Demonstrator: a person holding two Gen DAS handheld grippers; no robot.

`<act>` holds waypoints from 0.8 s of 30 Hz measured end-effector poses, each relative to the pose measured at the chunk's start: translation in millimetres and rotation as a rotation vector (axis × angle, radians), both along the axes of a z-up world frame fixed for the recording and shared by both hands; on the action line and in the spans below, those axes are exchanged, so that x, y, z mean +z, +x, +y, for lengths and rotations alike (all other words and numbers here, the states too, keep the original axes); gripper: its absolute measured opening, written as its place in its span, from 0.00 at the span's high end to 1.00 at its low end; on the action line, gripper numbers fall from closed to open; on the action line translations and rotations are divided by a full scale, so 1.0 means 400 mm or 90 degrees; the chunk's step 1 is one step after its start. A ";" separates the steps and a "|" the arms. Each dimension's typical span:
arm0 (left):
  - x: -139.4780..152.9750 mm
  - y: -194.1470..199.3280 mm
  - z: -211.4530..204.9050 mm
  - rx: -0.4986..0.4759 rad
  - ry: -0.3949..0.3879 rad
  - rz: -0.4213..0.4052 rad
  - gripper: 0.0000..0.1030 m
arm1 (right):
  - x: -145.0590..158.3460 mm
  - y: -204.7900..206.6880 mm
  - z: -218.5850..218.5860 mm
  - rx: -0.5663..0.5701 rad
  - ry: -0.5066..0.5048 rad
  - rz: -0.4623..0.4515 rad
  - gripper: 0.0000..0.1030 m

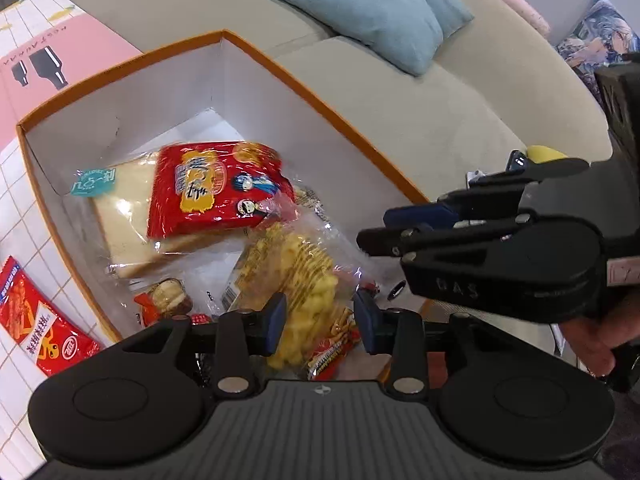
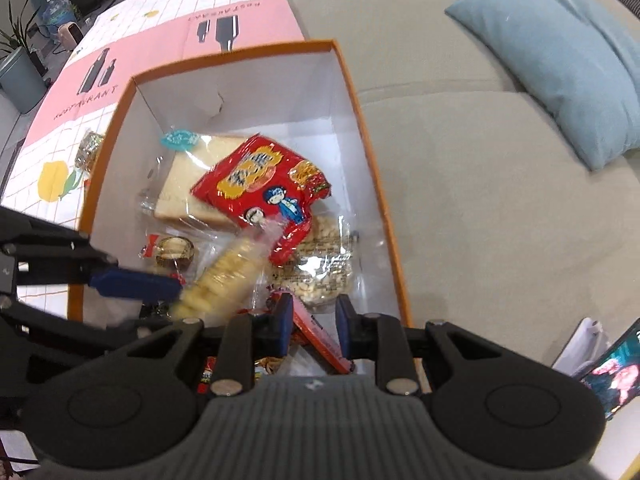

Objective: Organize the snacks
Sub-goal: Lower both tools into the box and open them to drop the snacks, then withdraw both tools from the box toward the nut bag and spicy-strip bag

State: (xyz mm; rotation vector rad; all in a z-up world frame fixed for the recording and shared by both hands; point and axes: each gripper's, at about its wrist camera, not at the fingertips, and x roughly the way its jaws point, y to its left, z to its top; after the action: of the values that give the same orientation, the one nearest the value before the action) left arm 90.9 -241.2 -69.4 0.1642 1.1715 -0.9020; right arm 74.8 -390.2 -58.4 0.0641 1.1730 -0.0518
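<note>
Two grippers over orange-rimmed white cardboard box (image 1: pixel 120 92) | left gripper (image 1: pixel 320 322) spread, clear bag of yellow puffs (image 1: pixel 298 276) loose between fingers | right gripper (image 2: pixel 313 328) nearly pressed together, empty | mat reads "RESTAURANT" (image 2: pixel 86 100)

snack pkt (image 2: pixel 260 192) on bread (image 2: pixel 180 196) in box (image 2: pixel 360 120), box on table (image 2: pixel 52 160) beside sofa (image 2: pixel 480 200)

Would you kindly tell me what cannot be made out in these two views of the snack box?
- Yellow puffs bag: motion-blurred, right wrist view.
- Red packet: right wrist view, cut off by the right gripper body; gripped or lying beneath, unclear.
- Peanut bag: partly under the red cracker pack, right wrist view.
- Wrapped snack beside the box: half hidden by its wall, right wrist view.
</note>
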 end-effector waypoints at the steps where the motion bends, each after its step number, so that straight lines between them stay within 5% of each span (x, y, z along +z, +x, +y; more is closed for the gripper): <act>1: 0.006 -0.006 0.004 0.001 0.007 -0.013 0.58 | 0.009 -0.003 0.002 0.001 0.001 -0.005 0.79; 7: 0.067 -0.025 0.064 0.034 0.023 -0.083 0.58 | 0.045 -0.010 0.018 0.004 0.021 -0.021 0.72; 12: 0.115 -0.023 0.138 0.093 0.025 -0.120 0.58 | -0.006 0.003 0.047 0.021 0.055 0.029 0.70; 16: 0.134 -0.008 0.198 0.138 0.028 -0.133 0.58 | -0.059 0.007 0.067 0.022 0.075 0.062 0.86; 24: 0.142 0.002 0.273 0.187 0.053 -0.150 0.58 | -0.115 0.056 0.094 0.004 0.062 0.079 0.87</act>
State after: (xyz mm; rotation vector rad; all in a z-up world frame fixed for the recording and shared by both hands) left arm 91.8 -132.1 -12.4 0.1566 0.9820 -0.5595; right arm 97.1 -352.7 -104.4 0.1448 1.2992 0.0063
